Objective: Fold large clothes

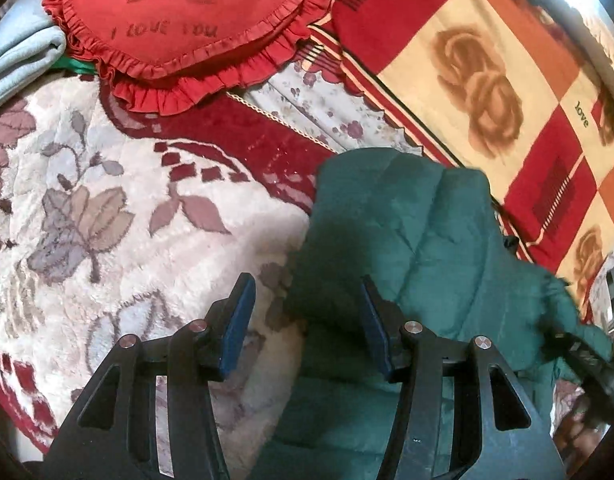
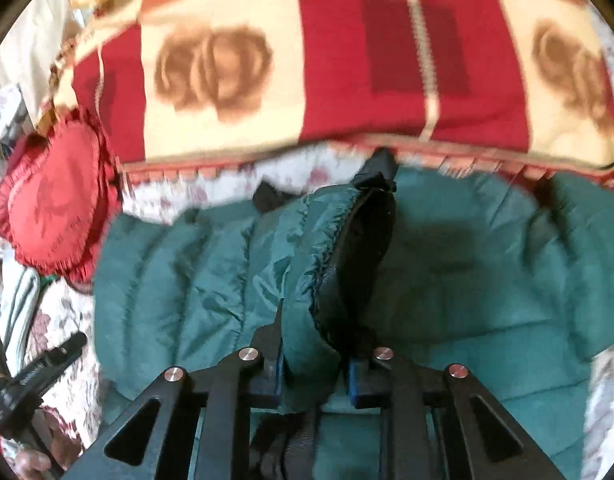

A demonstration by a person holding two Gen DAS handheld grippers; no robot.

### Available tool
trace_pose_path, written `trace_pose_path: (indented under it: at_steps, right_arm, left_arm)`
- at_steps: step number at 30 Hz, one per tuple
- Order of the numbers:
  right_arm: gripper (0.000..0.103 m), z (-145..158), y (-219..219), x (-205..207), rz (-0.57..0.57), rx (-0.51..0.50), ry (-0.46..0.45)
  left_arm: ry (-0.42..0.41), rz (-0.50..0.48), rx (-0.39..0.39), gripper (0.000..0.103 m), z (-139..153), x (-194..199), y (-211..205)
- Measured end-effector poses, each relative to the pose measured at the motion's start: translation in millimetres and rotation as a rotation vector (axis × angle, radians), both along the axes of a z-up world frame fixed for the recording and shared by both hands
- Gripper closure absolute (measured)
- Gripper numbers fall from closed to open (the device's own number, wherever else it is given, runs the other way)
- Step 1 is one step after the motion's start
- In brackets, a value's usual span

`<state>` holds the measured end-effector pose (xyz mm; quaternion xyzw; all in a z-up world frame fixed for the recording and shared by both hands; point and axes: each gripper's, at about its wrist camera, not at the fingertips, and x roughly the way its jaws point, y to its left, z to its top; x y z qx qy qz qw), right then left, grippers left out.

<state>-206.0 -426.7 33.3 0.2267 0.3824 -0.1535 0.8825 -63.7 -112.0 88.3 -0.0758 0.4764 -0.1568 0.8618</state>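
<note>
- The green padded jacket (image 2: pixel 447 280) lies spread on the bed, across the flowered blanket (image 1: pixel 107 208) and just below the red-and-cream checked quilt (image 2: pixel 347 80).
- The right hand-held gripper (image 2: pixel 313 364) is closed down on a gathered, black-lined edge of the jacket, probably a cuff or hem (image 2: pixel 347 264); the fabric bunches up between the blue pads and rises away from the gripper towards the quilt.
- The left hand-held gripper (image 1: pixel 307 320) stands about half open with nothing in it. It hovers over the jacket's near-left border, one finger above the blanket, the other above the green cloth.
- The jacket stretches ahead and to the right of the left gripper, so its long side seems to run from that gripper across towards the right one.
- My judgement: the right hand is the one already on the garment, and the fold depends on the left gripper finding an edge that lies right beneath it.
- A red heart-shaped cushion (image 1: pixel 187 24) sits beyond the jacket, apart from it.
</note>
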Motion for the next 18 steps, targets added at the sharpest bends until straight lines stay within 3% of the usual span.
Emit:
trace_pose_path:
  at_steps: [5,9,16,18]
  right_arm:
    - [0.083,4.4,-23.6,-21.9,-0.076,-0.05,-0.036]
    - [0.083,17.0,-55.2,-29.2,-0.125,-0.031,-0.023]
    - [0.083,-21.9,-72.4,-18.9,-0.17,-0.076,0.087]
    - [0.083,-34.2,-73.9,-11.4,-0.164,-0.11,0.12]
  left_arm:
    - [-0.015,-0.023,0.039,0.051,2.8,1.1,-20.6]
    - [-0.018,-0.064,0.081,0.051,2.9,6.0,-46.0]
    - [0.017,-0.107,0.182,0.051,-26.7,17.2,-82.7]
    - [0.004,-0.102,0.191,0.044,-30.7,17.2,-85.2]
